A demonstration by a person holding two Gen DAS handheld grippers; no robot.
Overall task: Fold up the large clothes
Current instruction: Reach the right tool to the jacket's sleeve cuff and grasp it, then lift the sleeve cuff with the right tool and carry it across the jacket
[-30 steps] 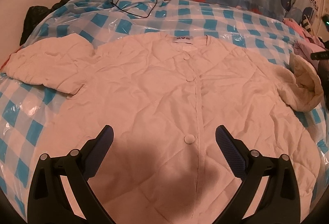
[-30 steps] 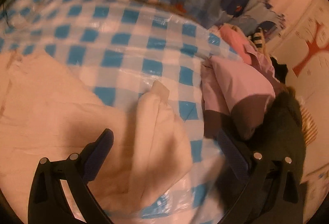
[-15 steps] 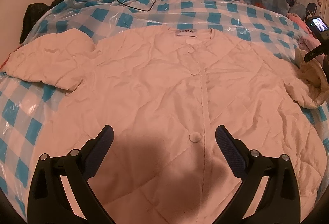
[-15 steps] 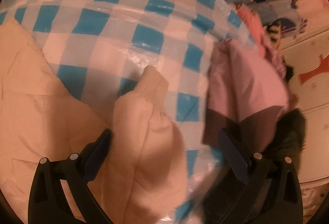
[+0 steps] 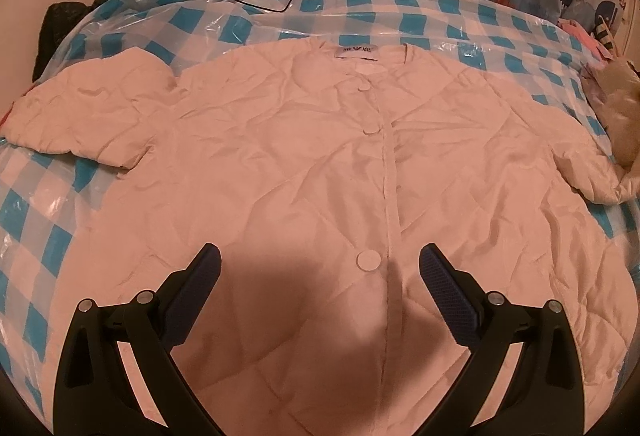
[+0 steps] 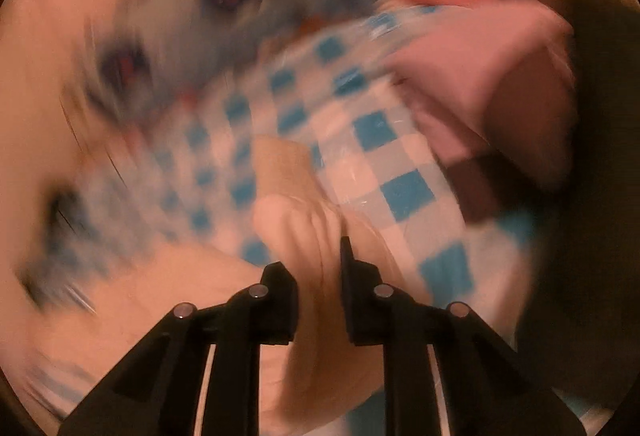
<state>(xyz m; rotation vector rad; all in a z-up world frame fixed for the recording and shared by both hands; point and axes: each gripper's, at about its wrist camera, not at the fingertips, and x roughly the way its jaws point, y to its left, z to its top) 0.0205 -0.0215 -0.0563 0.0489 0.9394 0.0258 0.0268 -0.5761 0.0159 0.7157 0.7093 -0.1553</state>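
Jacket lies flat — left tongs spread, right tongs pinching its sleeve.

My right gripper pinches the cream sleeve over the blue-checked sheet; pink clothing lies far right. The frame is badly blurred.

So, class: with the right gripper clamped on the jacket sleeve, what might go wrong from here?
1. The right gripper pinches only a bunched ridge of the sleeve; it may slip.
2. The pink clothes lie close and could snag.
3. The left gripper hangs open, so the jacket may drag across the slick plastic sheet.
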